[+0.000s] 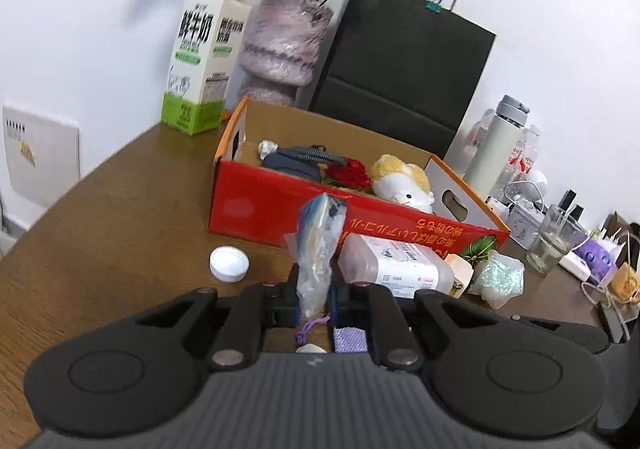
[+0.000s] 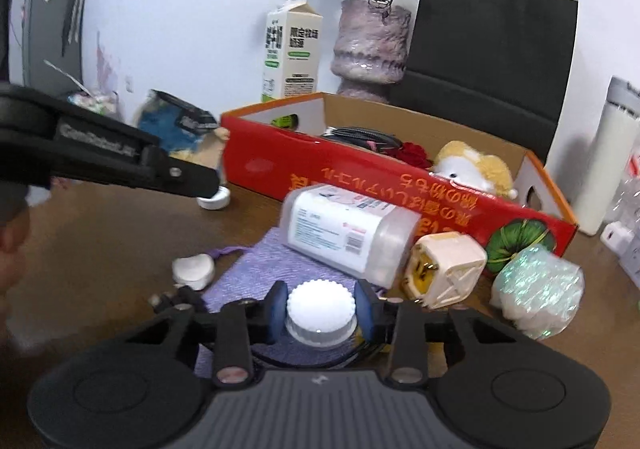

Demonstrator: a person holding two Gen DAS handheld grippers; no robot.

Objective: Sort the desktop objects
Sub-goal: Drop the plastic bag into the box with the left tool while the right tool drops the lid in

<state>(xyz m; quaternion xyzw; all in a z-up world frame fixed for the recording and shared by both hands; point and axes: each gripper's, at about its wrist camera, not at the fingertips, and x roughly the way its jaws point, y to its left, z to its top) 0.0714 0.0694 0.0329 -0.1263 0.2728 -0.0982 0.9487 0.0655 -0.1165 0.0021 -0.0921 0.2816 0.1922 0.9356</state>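
Observation:
My left gripper (image 1: 315, 281) is shut on a clear plastic bag (image 1: 318, 249) with blue and white contents, held above the desk in front of the red cardboard box (image 1: 256, 205). The box holds a plush toy (image 1: 404, 179), a red rose (image 1: 348, 173) and dark items. My right gripper (image 2: 320, 309) is shut on a white ribbed bottle cap (image 2: 320, 313) above a purple cloth pouch (image 2: 256, 269). A clear plastic bottle (image 2: 348, 233) lies on its side beside the box. The left gripper's arm (image 2: 100, 153) crosses the right wrist view.
A milk carton (image 1: 202, 61), a vase of flowers (image 1: 280, 49) and a black paper bag (image 1: 404, 69) stand behind the box. Another white cap (image 1: 229, 263), a cream plug adapter (image 2: 444, 269), an iridescent wrapped lump (image 2: 540, 289), a glass (image 1: 554, 241) and bottles (image 1: 500, 145) sit around.

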